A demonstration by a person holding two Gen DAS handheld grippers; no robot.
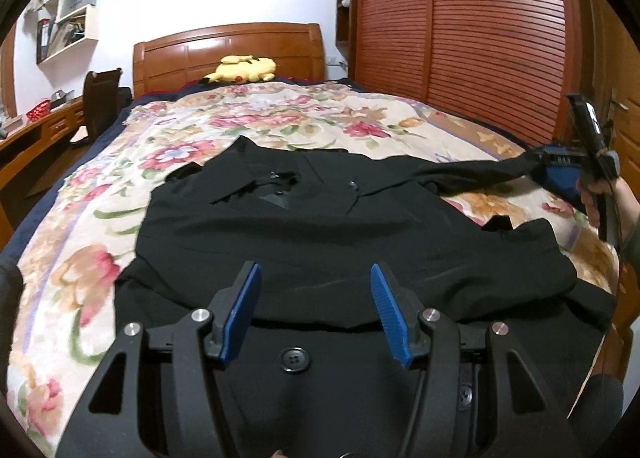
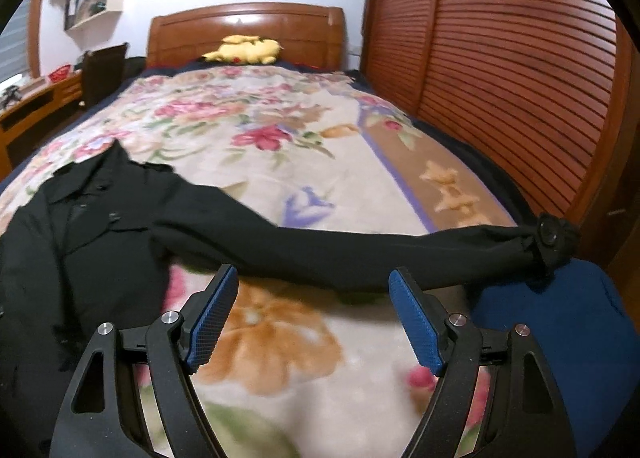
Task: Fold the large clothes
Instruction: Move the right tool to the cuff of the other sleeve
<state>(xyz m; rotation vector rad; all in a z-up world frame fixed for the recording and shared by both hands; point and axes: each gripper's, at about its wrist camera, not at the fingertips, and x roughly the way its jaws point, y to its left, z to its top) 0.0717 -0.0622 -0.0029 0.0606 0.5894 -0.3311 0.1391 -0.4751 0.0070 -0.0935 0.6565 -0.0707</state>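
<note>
Left wrist view first: the black coat [image 1: 320,226] lies spread on the flowered blanket [image 1: 100,186] of the bed, collar toward the wooden headboard [image 1: 228,54], hem toward the camera. The left gripper [image 1: 316,314] hangs over the lower front of the coat, its blue pads parted with nothing between them; a big coat button [image 1: 295,360] sits just below, between the finger bases. Out at the right edge, one sleeve [image 1: 472,174] stretches sideways toward the right gripper [image 1: 560,162], held in a hand. From here I cannot tell whether that one touches the cuff. A yellow plush toy [image 1: 242,69] rests by the headboard, well away from the action.

Over to the right wrist view: the right gripper [image 2: 314,314] stands wide open, nothing clamped, bare blanket [image 2: 280,130] between the pads. The sleeve [image 2: 320,246] runs across just beyond the fingertips, its cuff [image 2: 554,236] draped over a blue cushion [image 2: 560,338] at the bed's right edge. The coat's body [image 2: 80,242] sits off to the left.

My read: this is the lead-in to folding that sleeve across the chest. The risks? The cuff hangs at the very edge, so a loose pinch could let it slide off the bed. Grab too deep and the pads may catch the blanket along with the sleeve, dragging both. And with the left gripper only hovering, nothing pins the body, so a hard pull on the sleeve could skew the whole coat and wrinkle the fold line.
</note>
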